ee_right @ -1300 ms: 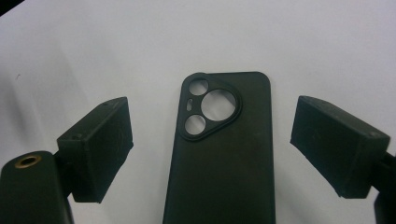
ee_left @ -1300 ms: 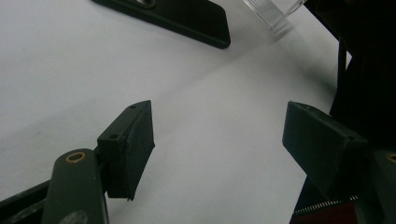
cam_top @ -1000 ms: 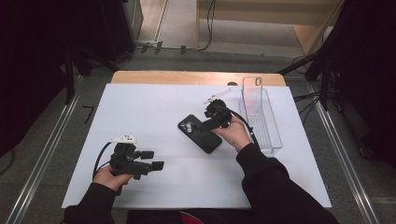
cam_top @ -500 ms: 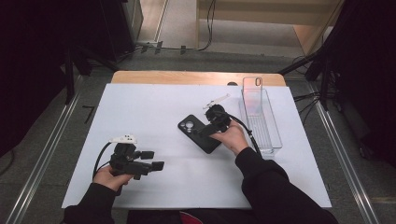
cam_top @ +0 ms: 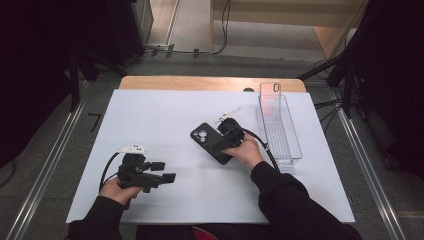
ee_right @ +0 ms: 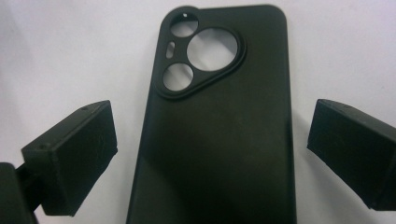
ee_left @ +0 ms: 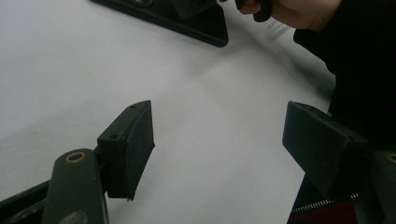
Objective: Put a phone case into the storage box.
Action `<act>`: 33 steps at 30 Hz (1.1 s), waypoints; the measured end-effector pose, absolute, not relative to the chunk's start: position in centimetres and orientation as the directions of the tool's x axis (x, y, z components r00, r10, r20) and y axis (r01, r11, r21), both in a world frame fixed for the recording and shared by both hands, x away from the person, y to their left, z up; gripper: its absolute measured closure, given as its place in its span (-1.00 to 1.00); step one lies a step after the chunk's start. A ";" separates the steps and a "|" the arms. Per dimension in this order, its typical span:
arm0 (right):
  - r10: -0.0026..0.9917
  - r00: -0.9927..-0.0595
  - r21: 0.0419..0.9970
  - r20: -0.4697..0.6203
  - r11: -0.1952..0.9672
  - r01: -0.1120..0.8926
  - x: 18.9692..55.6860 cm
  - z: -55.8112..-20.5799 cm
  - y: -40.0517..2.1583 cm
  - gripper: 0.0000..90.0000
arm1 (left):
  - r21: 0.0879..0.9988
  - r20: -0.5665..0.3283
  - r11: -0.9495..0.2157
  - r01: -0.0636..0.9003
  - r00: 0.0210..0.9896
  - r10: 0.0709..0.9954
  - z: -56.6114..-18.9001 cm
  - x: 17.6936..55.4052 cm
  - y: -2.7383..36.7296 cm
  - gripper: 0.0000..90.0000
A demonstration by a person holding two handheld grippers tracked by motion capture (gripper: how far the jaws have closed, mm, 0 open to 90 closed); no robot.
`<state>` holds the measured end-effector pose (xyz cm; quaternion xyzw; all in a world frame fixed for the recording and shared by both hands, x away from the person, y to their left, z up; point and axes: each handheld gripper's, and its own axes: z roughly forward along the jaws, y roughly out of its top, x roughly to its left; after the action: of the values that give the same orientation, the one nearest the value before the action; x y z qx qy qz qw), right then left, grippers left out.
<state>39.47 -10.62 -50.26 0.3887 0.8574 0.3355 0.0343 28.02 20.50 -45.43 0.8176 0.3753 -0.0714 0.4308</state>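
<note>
**Right gripper over the black phone case, jaws spread**

Starting nearest me, low in the high view: my two dark sleeves come up from the bottom edge. Lower left of the frame, my left hand (cam_top: 116, 189) holds the left gripper (cam_top: 165, 172) just above the white table cover (cam_top: 150, 115), jaws pointing toward the right of the frame. In the left gripper view its two black jaws stand wide apart with bare white surface between them, nothing held. At the top of that view I catch a corner of the black phone case (ee_left: 187, 21) and my other hand beyond it.

Moving up to the middle of the high view: my right hand (cam_top: 246, 150) has the right gripper (cam_top: 220, 142) sitting over the black phone case (cam_top: 212, 142), which lies flat on the white cover just right of centre, angled, camera cut-outs toward the upper left. In the right gripper view the case (ee_right: 219, 140) fills the centre, cut-outs at the top, and the two jaws are spread on either side of it, each clear of its edges. No pinch.

Farther right, a clear plastic tray (cam_top: 295, 150) runs lengthwise along the cover's right side, with a clear phone case (cam_top: 270, 97) leaning upright at its far end.
</note>
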 end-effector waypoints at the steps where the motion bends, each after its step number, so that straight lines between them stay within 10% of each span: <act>1: 0.686 -0.701 0.605 0.195 0.479 0.636 39.4 -50.4 -10.6 -1.00 | 0.651 -0.440 -0.347 0.675 0.708 0.552 -45.4 28.0 20.5 -0.46; 33: 0.722 -0.692 0.692 0.021 0.489 0.531 37.3 -52.0 -10.1 -0.75 | 0.650 -0.444 -0.339 0.680 0.703 0.556 -45.4 28.0 20.5 -0.46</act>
<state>37.29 -10.09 -51.95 0.3676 0.8518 0.3471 0.1373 27.99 20.54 -45.35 0.8152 0.3790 -0.0714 0.4320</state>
